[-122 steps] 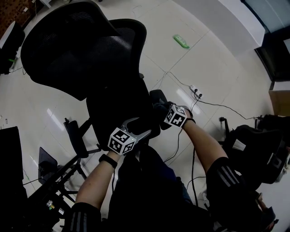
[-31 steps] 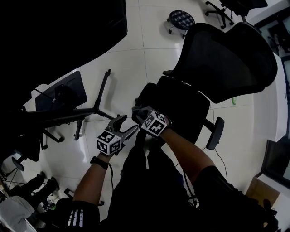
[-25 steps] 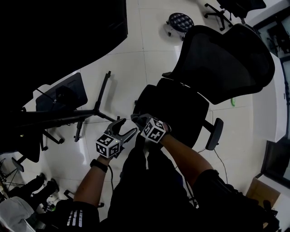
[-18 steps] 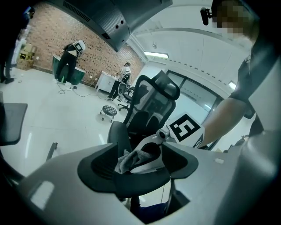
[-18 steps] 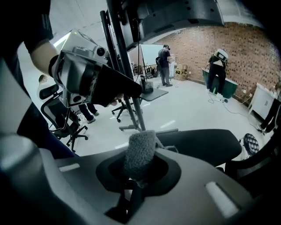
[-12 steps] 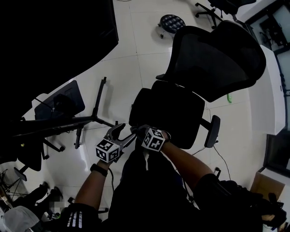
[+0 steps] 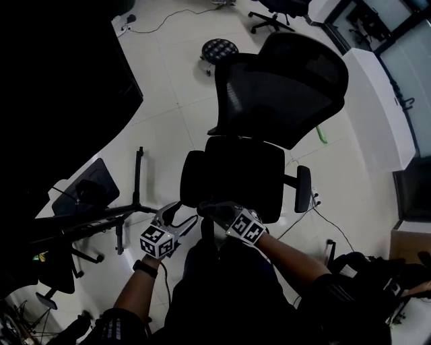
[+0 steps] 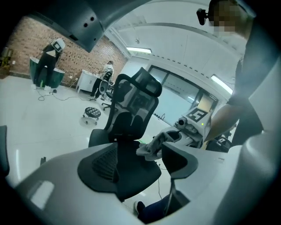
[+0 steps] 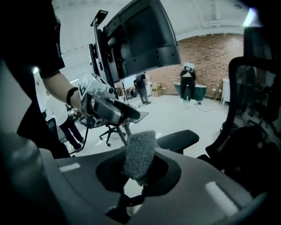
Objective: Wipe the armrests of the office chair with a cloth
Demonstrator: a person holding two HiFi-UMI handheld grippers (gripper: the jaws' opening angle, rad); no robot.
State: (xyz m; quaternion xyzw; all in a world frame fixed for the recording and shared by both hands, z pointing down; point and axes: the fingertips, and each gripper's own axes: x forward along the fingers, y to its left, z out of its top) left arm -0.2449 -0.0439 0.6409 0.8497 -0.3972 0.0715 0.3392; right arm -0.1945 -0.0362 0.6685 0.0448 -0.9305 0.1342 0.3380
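Note:
The black mesh office chair (image 7: 236,174) faces me, its backrest (image 7: 279,81) on the far side. Its left armrest (image 7: 191,179) and right armrest (image 7: 304,189) flank the seat. My right gripper (image 7: 207,209) hovers at the seat's front edge, shut on a grey fuzzy cloth (image 9: 139,154) that sticks up between its jaws (image 9: 138,172). An armrest pad (image 9: 178,139) lies just beyond the cloth. My left gripper (image 7: 173,211) is close beside it on the left, open and empty (image 8: 140,165). From there the cloth (image 8: 149,148) shows, bunched in the other gripper.
A black tripod stand with a tilted panel (image 7: 94,199) stands on the white floor to the left. A round stool (image 7: 219,48) and another chair (image 7: 273,13) are beyond the backrest. Cables run at the right (image 7: 330,226). People stand by the far brick wall (image 9: 189,81).
I have gone round the chair from behind its backrest to its front. The chair has swung to face me squarely. Both grippers stay together at the seat's front, with the cloth still held.

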